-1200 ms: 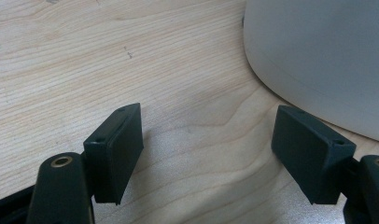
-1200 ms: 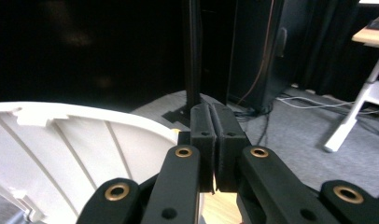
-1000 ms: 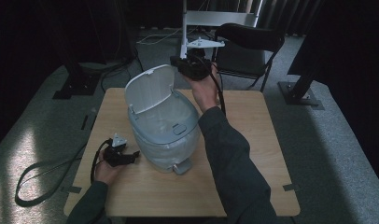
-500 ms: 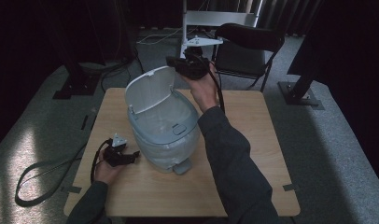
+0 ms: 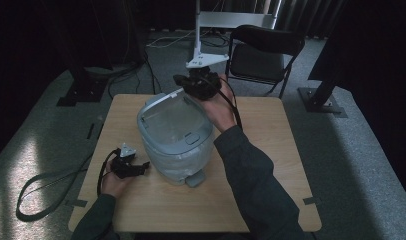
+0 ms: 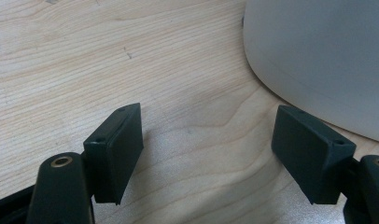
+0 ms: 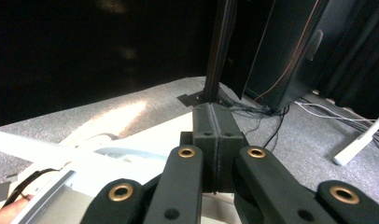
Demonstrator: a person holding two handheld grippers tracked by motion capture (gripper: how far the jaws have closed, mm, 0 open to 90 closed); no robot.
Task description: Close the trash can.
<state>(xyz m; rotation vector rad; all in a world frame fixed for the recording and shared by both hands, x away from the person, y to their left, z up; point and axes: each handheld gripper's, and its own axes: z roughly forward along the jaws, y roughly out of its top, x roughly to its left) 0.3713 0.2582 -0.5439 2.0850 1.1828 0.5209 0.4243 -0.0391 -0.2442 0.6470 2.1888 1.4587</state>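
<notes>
A pale grey pedal bin (image 5: 178, 155) stands at the middle of the wooden table (image 5: 271, 165). Its lid (image 5: 173, 117) lies low over the opening and a foot pedal (image 5: 195, 178) faces the near edge. My right gripper (image 5: 180, 80) is shut with nothing between its pads, right above the lid's far edge; the white lid (image 7: 141, 144) lies just under my right gripper (image 7: 217, 126). My left gripper (image 5: 142, 167) rests open on the table against the bin's left side. In the left gripper view, my left gripper (image 6: 208, 154) spans bare wood, with the bin's wall (image 6: 327, 60) by the right jaw.
A black folding chair (image 5: 263, 50) and a white stand (image 5: 206, 55) sit behind the table's far edge. Cables (image 5: 36, 195) loop on the floor at the left. Black stand feet (image 5: 321, 102) lie at the right. The table's right half is bare wood.
The lid has dropped from nearly upright to low over the bin. My right gripper came down and slightly left with it. The left gripper has stayed put.
</notes>
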